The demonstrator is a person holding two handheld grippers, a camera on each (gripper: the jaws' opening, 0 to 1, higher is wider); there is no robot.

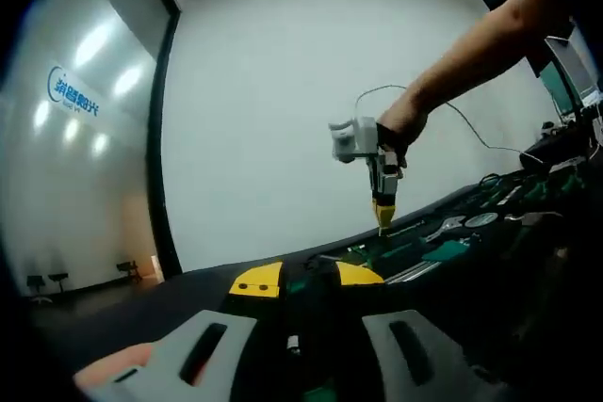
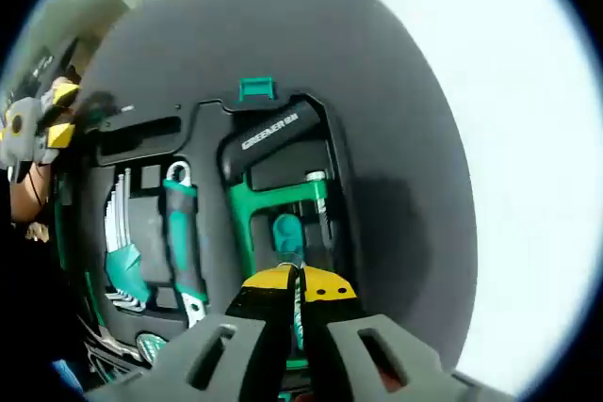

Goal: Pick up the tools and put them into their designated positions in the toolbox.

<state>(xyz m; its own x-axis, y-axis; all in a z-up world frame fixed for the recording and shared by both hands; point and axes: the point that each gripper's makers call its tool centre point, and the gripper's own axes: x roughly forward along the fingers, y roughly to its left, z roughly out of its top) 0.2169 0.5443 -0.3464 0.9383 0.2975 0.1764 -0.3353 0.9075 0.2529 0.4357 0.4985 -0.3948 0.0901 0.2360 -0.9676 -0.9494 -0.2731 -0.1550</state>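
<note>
Right tongs (image 2: 294,291) pinch thin green tool (image 2: 298,313) above toolbox (image 2: 341,167).

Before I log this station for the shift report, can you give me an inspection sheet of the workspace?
Surface: dark table, bare around the case.
Job's things: open toolbox holding a green hacksaw, an adjustable wrench and a hex key set.
Clutter: loose tools lie past the case.
Grippers: left gripper jaws close together; right gripper jaws nearly shut on something thin and green.
Cables: a thin cable trails behind the person's arm.
Surroundings: white wall.
</note>
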